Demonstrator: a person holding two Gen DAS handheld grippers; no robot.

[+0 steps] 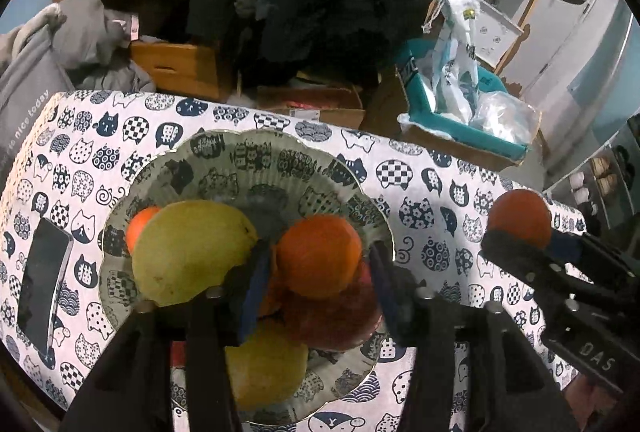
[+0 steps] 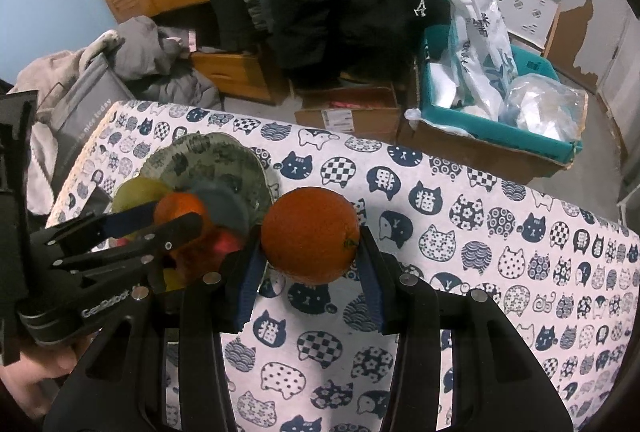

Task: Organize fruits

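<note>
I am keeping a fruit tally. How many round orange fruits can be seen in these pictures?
3: one round orange fruit between the left claw's fingers over the scalloped plate, one behind the yellow-green fruit, one gripped in the right claw. More may be hidden.

Under left tongs (image 1: 320,272): the scalloped cat-print plate (image 1: 256,152) is crowded with a big yellow-green fruit (image 1: 188,252), an orange (image 1: 320,256) and a red apple (image 1: 336,316).
Left of them: a dark phone (image 1: 42,288) lies flat.
Ahead of right tongs (image 2: 310,260): bare cat-print table (image 2: 500,232).
</note>
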